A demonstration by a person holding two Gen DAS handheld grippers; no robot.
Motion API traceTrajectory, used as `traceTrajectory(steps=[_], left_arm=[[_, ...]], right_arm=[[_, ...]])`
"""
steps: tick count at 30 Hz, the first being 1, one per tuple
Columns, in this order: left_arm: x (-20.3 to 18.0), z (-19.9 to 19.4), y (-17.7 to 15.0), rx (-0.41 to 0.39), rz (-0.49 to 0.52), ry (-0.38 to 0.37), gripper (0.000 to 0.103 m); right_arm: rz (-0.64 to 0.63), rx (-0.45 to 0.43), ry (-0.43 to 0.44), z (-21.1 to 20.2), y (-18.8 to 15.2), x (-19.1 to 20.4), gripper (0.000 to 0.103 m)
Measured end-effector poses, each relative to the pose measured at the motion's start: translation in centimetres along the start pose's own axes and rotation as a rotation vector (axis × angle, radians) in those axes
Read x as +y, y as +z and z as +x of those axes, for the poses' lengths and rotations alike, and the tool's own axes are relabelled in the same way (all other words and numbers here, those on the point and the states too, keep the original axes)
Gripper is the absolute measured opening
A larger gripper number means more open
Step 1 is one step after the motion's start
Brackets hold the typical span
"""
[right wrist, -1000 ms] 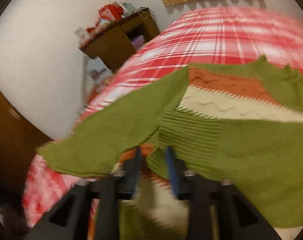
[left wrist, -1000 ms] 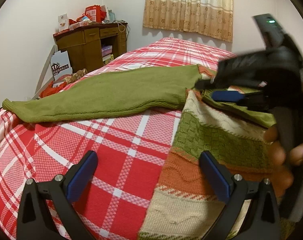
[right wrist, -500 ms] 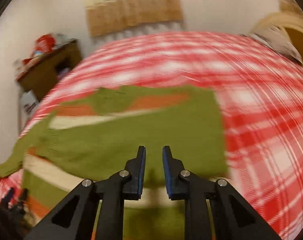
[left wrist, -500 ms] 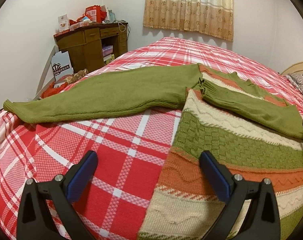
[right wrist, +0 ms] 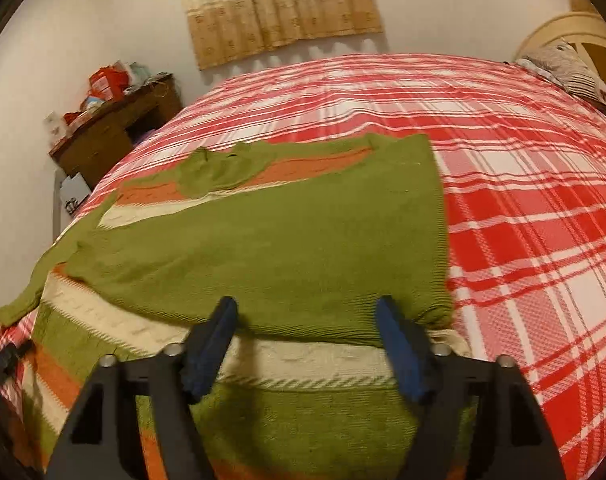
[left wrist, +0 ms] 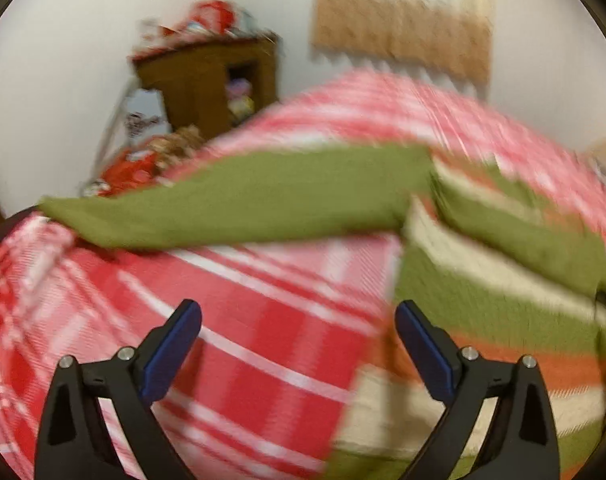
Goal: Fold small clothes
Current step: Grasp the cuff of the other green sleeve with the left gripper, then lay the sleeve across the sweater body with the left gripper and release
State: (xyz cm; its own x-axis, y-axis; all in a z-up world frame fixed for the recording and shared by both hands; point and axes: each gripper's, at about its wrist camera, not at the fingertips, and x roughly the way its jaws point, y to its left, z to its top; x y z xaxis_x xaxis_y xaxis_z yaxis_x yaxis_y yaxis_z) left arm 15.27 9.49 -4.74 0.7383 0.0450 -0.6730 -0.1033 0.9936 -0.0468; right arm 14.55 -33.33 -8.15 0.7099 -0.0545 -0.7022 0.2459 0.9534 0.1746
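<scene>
Your left gripper point(left wrist: 299, 320) has jaws spread wide, holding nothing, over the plaid bed point(left wrist: 263, 340) by the sweater's point(left wrist: 483, 300) edge; this view is blurred. Your right gripper point(right wrist: 309, 328) also has jaws spread, empty, just above the sweater point(right wrist: 303, 420). One green sleeve point(right wrist: 283, 256) lies folded across the striped body; the other sleeve point(left wrist: 243, 200) stretches out flat on the bed toward the wooden desk point(left wrist: 207, 76).

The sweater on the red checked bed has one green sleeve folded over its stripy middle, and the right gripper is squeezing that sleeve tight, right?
Not quite. The right gripper is open and holds nothing, as the right wrist view shows. The rest is right: the sweater lies on the red checked bed with one green sleeve folded over its striped middle.
</scene>
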Motion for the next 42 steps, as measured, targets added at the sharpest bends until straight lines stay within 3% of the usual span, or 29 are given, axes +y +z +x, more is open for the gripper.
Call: traceTrajectory(steps=[5, 9, 12, 14, 17, 19, 21, 23, 26, 30, 33, 37, 42], left_arm=[[9.7, -1.2, 5.5, -0.11, -0.254, 0.15, 0.103], [16.4, 1.4, 7.7, -0.08, -0.411, 0.224, 0.103], [19.3, 4.1, 8.0, -0.026, -0.469, 0.258, 0.1], [19.9, 6.0, 8.0, 0.013, -0.475, 0.279, 0.082], [20.3, 8.9, 7.6, 0.087, -0.514, 0.249, 0.067], [20.0, 9.1, 7.6, 0.068, -0.515, 0.263, 0.064], [19.2, 9.3, 7.7, 0.062, -0.486, 0.24, 0.044], [19.5, 10.0, 7.7, 0.09, -0.487, 0.185, 0.013], [19.8, 10.3, 7.9, 0.103, -0.507, 0.172, 0.008], [18.1, 9.1, 8.8, 0.046, -0.428, 0.206, 0.007], [14.9, 7.1, 10.1, -0.033, -0.338, 0.189, 0.006], [7.1, 2.0, 12.2, -0.188, -0.17, 0.049, 0.006], [-3.3, -2.3, 12.2, -0.265, 0.008, -0.189, 0.006]], right_arm=[[-0.033, 0.011, -0.032, 0.4, -0.1, 0.7, 0.075], [-0.028, 0.01, -0.028, 0.4, -0.1, 0.6, 0.076], [-0.03, 0.011, -0.031, 0.4, -0.1, 0.6, 0.076], [-0.034, 0.012, -0.037, 0.4, -0.2, 0.7, 0.076], [-0.038, 0.014, -0.043, 0.4, -0.2, 0.7, 0.076], [-0.04, 0.015, -0.046, 0.5, -0.2, 0.7, 0.076], [-0.042, 0.016, -0.05, 0.5, -0.2, 0.8, 0.076], [-0.044, 0.017, -0.054, 0.5, -0.2, 0.9, 0.076], [-0.047, 0.017, -0.057, 0.5, -0.3, 1.0, 0.077], [-0.042, 0.015, -0.052, 0.5, -0.3, 1.1, 0.077], [-0.039, 0.013, -0.049, 0.5, -0.3, 1.0, 0.077], [-0.035, 0.011, -0.043, 0.5, -0.3, 1.0, 0.077], [-0.027, 0.006, -0.035, 0.4, -0.4, 0.7, 0.077]])
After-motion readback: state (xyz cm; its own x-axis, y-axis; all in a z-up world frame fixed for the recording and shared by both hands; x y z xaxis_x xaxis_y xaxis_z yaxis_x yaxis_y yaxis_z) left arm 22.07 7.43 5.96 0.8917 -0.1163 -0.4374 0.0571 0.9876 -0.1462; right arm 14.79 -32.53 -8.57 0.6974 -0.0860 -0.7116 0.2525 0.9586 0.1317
